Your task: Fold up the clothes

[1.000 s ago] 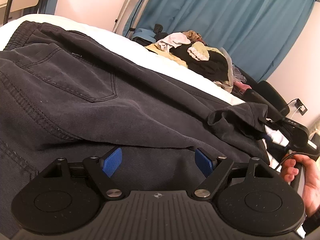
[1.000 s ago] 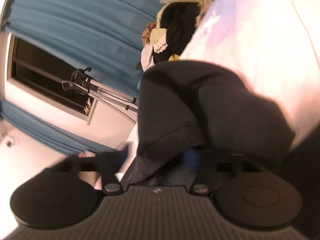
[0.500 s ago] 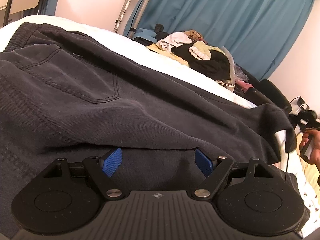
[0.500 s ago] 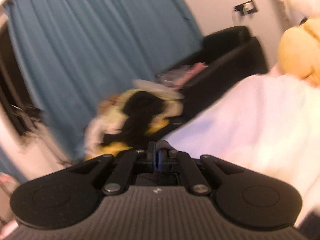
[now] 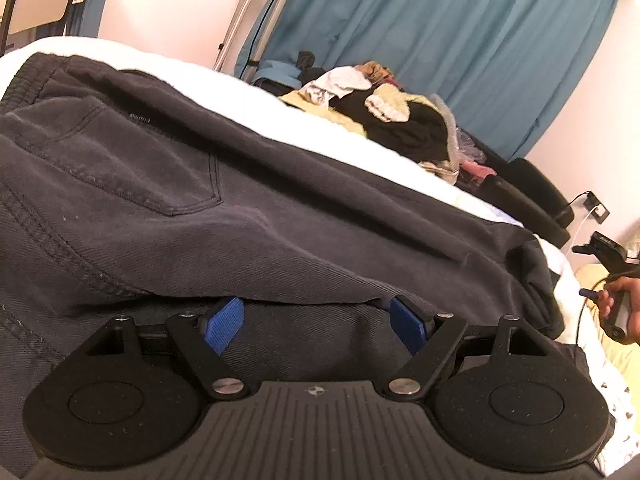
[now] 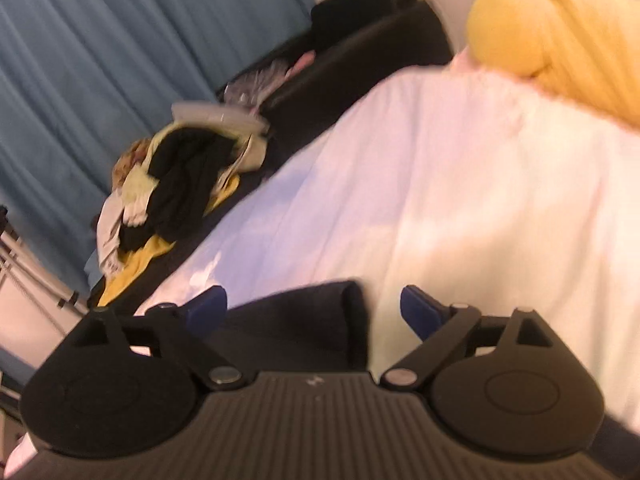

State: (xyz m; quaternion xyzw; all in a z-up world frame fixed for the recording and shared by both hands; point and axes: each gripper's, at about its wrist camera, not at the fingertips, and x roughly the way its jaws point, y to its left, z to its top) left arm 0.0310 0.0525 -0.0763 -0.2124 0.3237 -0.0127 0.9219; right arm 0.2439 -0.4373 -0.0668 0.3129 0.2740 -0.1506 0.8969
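Observation:
Dark grey jeans lie spread over the white bed, back pocket up, one layer folded over another. My left gripper is open, its blue pads at the edge of the upper layer, resting on the lower layer. My right gripper is open above a dark trouser end that lies between its pads on the white sheet. In the left wrist view the right gripper shows at the far right edge, held by a hand.
A pile of mixed clothes lies beyond the bed's far side, also in the right wrist view. A yellow plush sits at the bed's head. Blue curtains, a black chair and a tripod stand behind.
My right gripper let go of the trouser end, swung away shut, and now is open over the cloth. The leg end now lies flat at the bed's right. My left gripper stayed put.

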